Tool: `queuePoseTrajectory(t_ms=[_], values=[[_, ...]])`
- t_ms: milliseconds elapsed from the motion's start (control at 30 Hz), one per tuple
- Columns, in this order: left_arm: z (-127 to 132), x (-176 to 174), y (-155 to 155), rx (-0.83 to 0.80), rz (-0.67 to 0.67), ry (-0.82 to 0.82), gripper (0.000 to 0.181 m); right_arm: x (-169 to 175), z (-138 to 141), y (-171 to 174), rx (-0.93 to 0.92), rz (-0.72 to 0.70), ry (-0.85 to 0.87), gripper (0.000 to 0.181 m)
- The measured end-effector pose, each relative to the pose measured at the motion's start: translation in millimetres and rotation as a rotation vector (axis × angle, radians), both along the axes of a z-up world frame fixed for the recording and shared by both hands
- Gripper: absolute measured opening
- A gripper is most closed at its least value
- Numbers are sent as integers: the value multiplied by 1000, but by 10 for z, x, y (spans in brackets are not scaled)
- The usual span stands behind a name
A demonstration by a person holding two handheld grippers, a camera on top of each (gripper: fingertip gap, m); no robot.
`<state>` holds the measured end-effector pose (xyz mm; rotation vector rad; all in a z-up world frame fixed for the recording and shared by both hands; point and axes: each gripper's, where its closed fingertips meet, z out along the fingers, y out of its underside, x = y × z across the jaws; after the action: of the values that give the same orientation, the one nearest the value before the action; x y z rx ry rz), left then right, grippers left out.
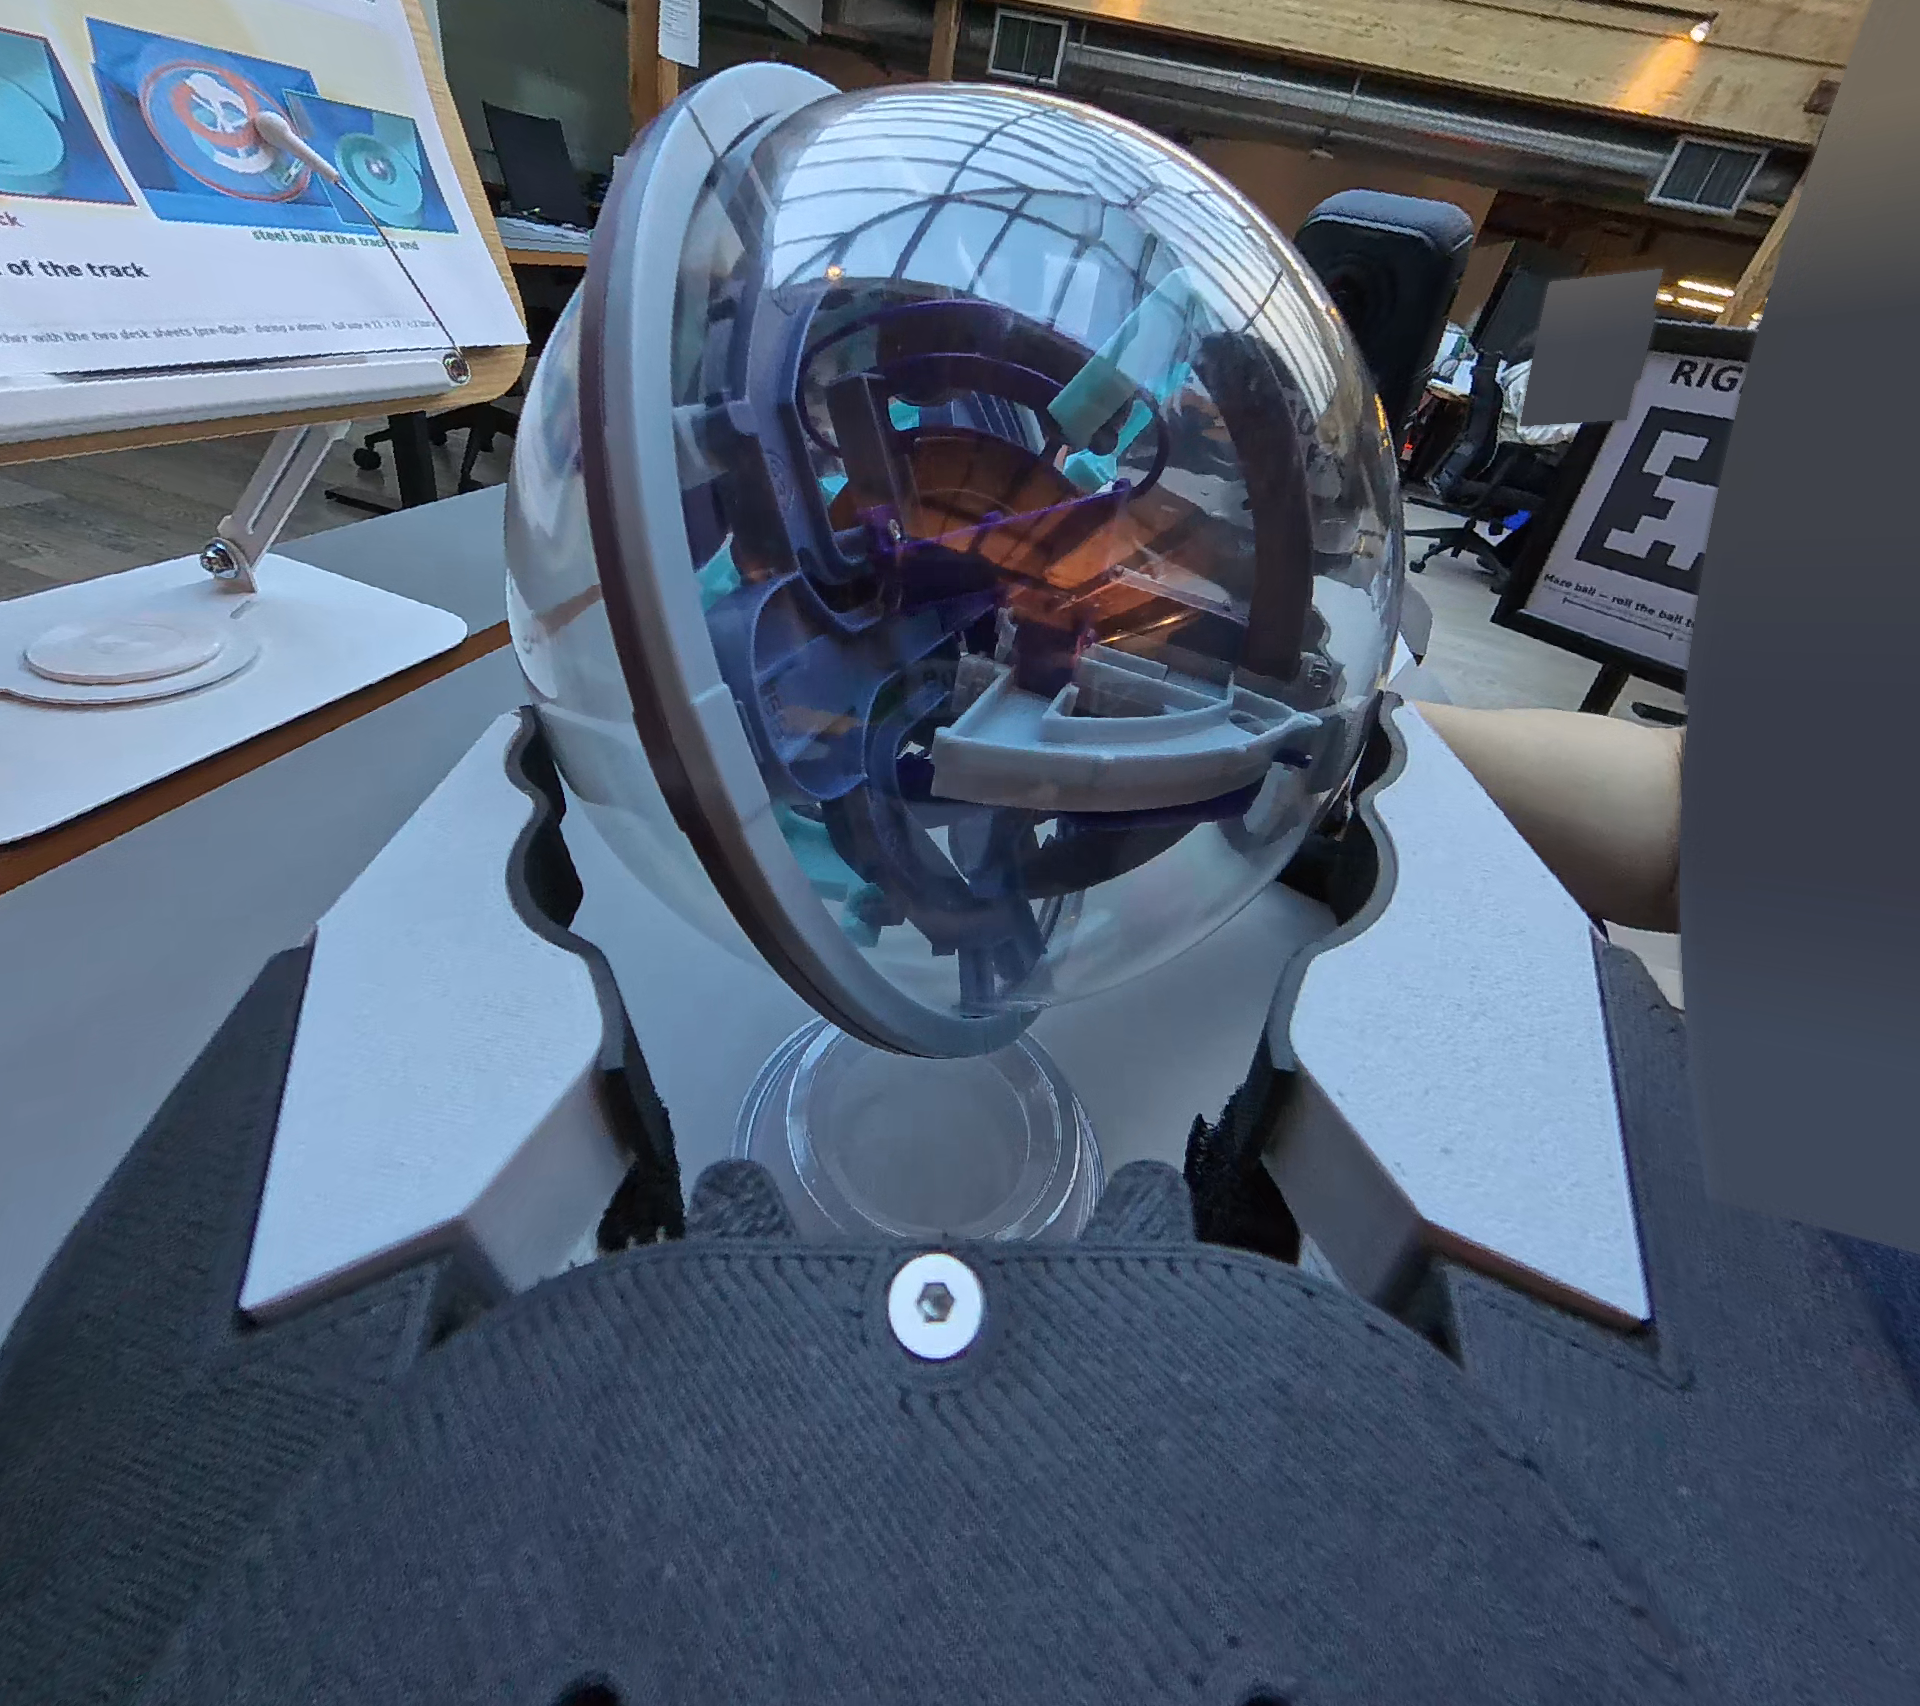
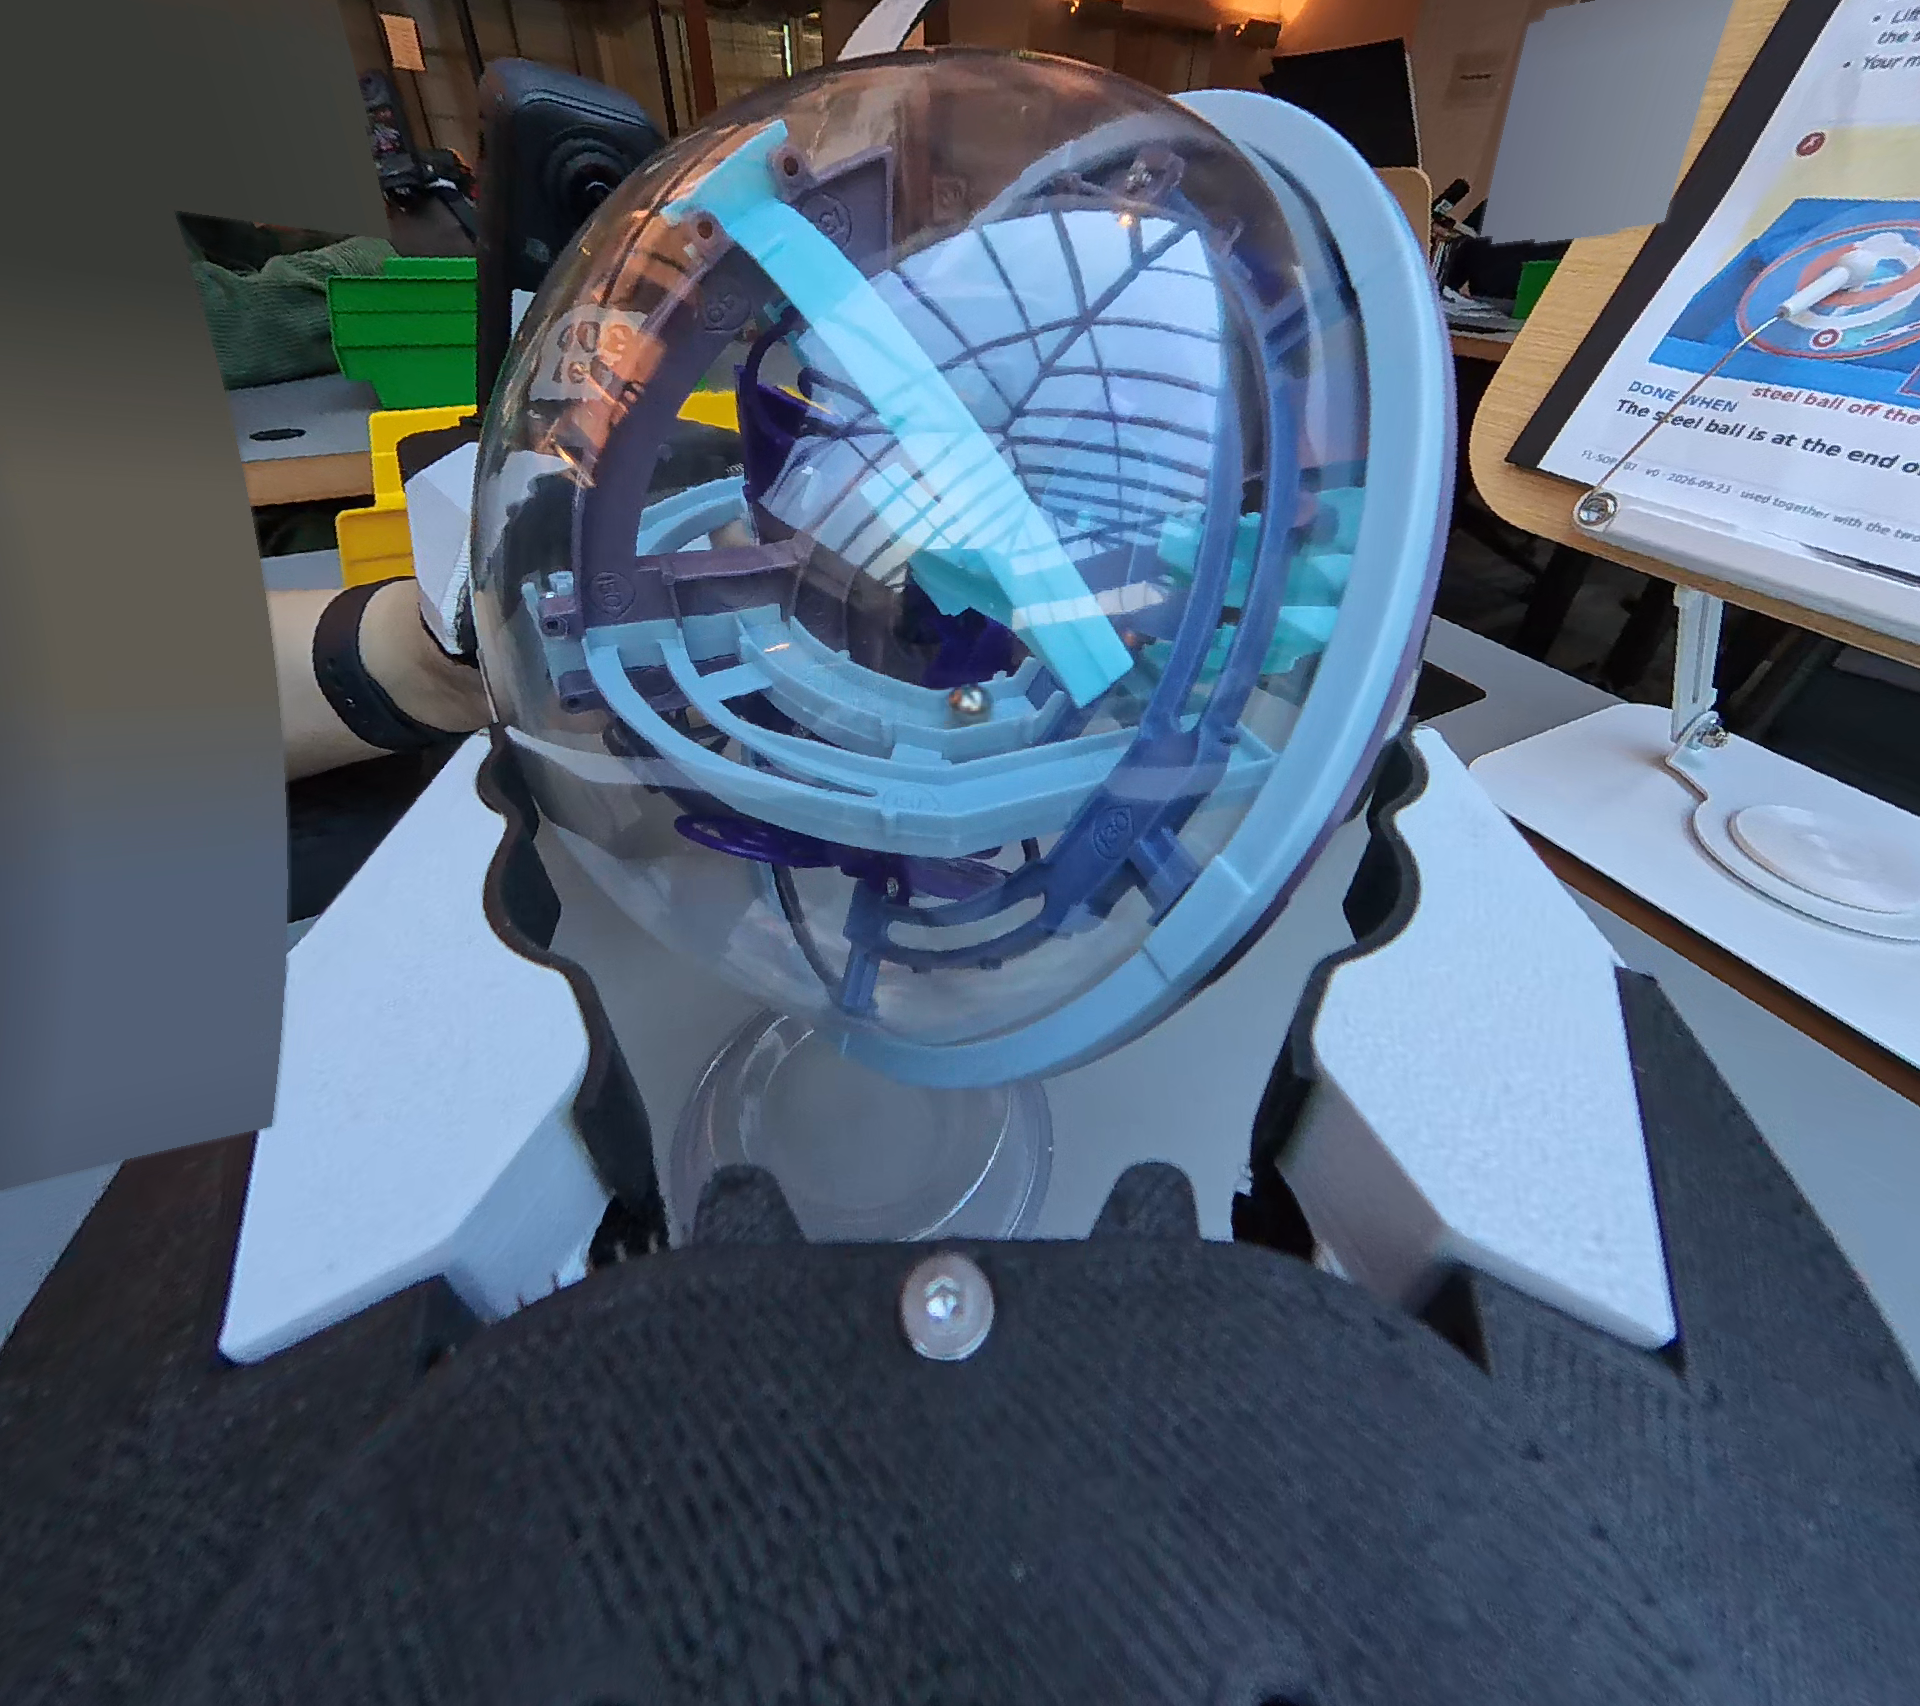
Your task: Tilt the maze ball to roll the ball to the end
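Observation:
The maze ball [image 1: 956,555] is a clear sphere with a grey equator ring and grey, purple and teal tracks inside. It is held tilted just above a clear round stand [image 1: 914,1137] on the table. My left gripper [image 1: 951,731] is shut on the sphere, one white finger on each side. My right gripper [image 2: 945,763] grips the same maze ball [image 2: 956,534] from the opposite side, above the stand [image 2: 862,1126]. The small steel ball [image 2: 966,700] sits on a light grey curved track low in the middle. I cannot see it in the left wrist view.
An instruction sheet on a white tilted stand [image 1: 208,98] is at the left, and it also shows in the right wrist view [image 2: 1714,368]. A marker sign [image 1: 1652,503] stands at the right. Green and yellow bins [image 2: 405,368] lie behind. A person's hand [image 2: 416,680] holds the far gripper.

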<state>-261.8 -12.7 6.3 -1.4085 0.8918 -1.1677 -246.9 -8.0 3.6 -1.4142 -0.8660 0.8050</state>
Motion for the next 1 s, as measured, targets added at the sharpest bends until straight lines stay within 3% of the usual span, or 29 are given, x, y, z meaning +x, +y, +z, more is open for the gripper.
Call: queuePoseTrajectory(t_ms=[1000], values=[[-97,-17,31,-59,-22,9,147,-9,-79,35,-43,-12,-19,156]])
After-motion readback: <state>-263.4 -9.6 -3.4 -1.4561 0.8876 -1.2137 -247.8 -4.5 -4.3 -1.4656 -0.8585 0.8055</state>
